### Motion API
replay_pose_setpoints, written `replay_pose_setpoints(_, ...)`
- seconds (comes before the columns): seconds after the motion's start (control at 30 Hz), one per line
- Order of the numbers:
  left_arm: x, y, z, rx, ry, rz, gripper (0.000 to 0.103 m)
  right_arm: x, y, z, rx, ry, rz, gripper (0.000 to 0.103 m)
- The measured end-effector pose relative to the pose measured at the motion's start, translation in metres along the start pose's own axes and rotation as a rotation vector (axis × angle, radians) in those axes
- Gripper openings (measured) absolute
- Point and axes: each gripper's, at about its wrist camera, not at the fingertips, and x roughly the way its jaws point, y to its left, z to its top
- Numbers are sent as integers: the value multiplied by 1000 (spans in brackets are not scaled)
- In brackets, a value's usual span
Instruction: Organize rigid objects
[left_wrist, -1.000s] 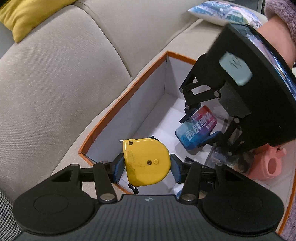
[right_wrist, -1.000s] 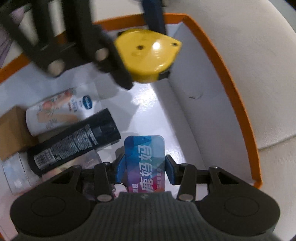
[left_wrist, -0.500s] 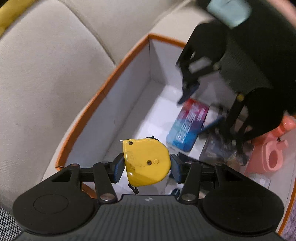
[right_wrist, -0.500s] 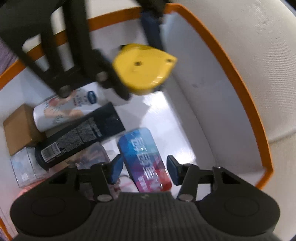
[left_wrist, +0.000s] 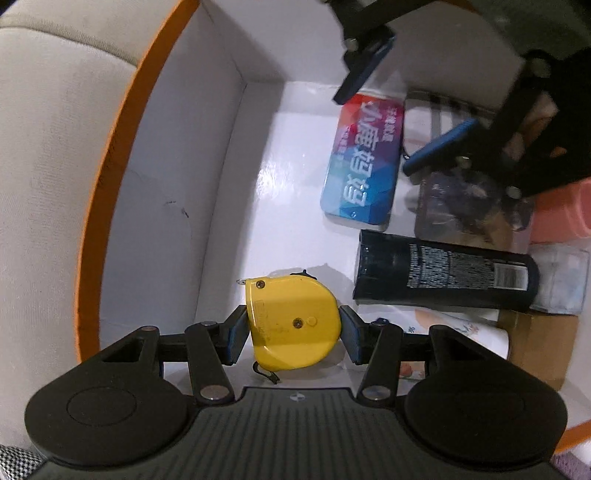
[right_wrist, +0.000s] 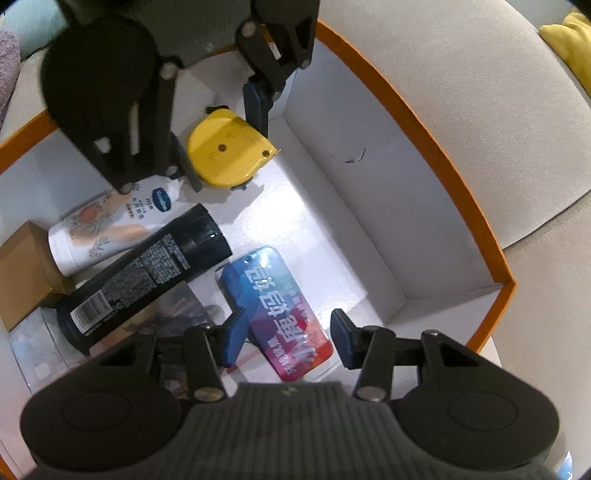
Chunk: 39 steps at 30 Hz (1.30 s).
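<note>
Both the left gripper (left_wrist: 292, 330) and the right gripper (right_wrist: 286, 338) are matte black with ribbed bodies, round side discs, silver pivot screws and blue-padded jaws.

- The left tool (left_wrist: 292, 330) is pointing steeply downward, and its two blue pads are pressing on opposite sides of a yellow tape measure (left_wrist: 293, 321).
- In the right wrist view, the left tool (right_wrist: 225, 140) is appearing from above, its black linkage arms angling down to the tape measure (right_wrist: 229, 151).
- The right tool (right_wrist: 287, 338) is also pointing steeply downward, with its jaws standing apart and gripping nothing.
- In the left wrist view, the right tool (left_wrist: 402, 107) is showing as a blurred shape at the upper right.
</note>
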Motion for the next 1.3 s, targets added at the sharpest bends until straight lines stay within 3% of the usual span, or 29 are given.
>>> replay_pose_setpoints(0.3,-8,-6,-16,-11,-32,22,75,9,-1,1,16,30,-21,52)
replay_pose_setpoints(0.53,-46,-12,-32,-78,-130,22,75,-7,5,1,16,33,-40,53)
replay_pose_setpoints(0.7,-86,-25,-51,-143,-245,28,75,-33,13,0,59,12,-58,54)
replay_pose_setpoints(0.97,-145,-49,-105,-380,-461,26,73,-87,38,-7,232,-33,-107,57)
replay_pose_setpoints(1.3,-188,-113,-172,-679,-723,78,71,-147,99,-20,553,-256,-147,67)
